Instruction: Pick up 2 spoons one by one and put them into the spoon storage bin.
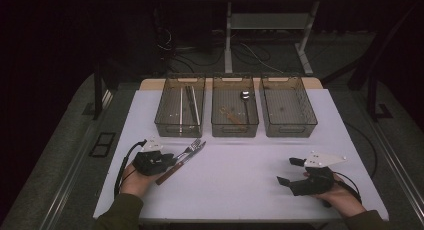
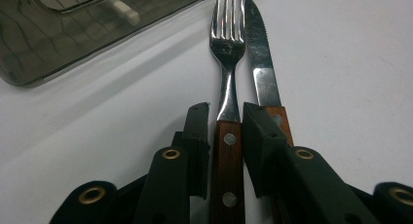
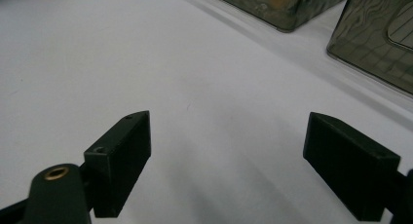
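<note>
A fork (image 2: 227, 48) with a wooden handle lies on the white table (image 1: 240, 185), and my left gripper (image 2: 226, 112) is shut on that handle. Right beside it lies a serrated knife (image 2: 258, 53) with a matching wooden handle, partly hidden behind one jaw. In the high view the left gripper (image 1: 172, 160) sits at the front left, with the fork (image 1: 194, 146) and knife (image 1: 170, 174) pointing toward the bins. My right gripper (image 1: 289, 171) rests at the front right. Its jaws stand wide apart over bare table (image 3: 226, 151), so it is open.
Three smoky see-through bins stand in a row at the back of the table. The left bin (image 1: 162, 107) holds long utensils, the middle bin (image 1: 235, 126) holds a spoon and a wooden piece, and the right bin (image 1: 287, 130) looks bare. A corner of a bin (image 2: 73, 44) lies close by.
</note>
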### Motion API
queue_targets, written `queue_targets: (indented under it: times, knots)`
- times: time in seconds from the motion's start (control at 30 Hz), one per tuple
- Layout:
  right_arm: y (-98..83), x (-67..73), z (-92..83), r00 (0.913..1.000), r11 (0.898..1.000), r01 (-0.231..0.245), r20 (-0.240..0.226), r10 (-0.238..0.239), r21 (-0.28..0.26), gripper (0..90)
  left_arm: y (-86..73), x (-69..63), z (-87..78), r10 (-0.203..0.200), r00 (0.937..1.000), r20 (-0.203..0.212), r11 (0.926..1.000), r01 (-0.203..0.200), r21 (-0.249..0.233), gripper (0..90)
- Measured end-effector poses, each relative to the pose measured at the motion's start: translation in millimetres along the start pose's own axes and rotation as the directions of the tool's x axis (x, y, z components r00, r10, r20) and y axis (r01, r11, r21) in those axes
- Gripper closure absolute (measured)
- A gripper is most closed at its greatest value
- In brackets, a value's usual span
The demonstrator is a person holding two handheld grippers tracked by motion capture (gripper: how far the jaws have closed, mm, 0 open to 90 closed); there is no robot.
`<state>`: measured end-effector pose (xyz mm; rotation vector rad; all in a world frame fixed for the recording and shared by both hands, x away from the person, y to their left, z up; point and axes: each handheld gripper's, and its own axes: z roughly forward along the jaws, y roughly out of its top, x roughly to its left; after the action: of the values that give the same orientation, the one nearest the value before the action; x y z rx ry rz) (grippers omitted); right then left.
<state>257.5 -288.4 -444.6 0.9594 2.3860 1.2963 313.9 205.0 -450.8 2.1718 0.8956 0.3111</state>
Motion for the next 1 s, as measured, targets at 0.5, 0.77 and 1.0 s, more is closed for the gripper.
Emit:
queue_targets:
  times: [0.5,0.77,1.0]
  knots:
    - [-0.4,0.8,0.0,0.9998,1.0,0.019,0.005,-0.019,0.011,17.3,-2.2,3.2,0.1,0.016,0.9996,0.021,0.9996,-0.016,-0.023,76.5]
    - [0.0,1.1,-0.6,0.9997,1.0,0.024,0.007,-0.024,0.008,17.2,-1.5,5.6,-4.3,-0.006,0.9996,0.026,0.9988,0.007,-0.048,76.5]
    - [0.1,0.8,-0.4,0.9997,1.0,0.022,0.01,-0.022,0.01,17.3,4.0,3.4,-14.6,-0.004,0.9998,0.018,0.9978,0.005,-0.066,76.5]
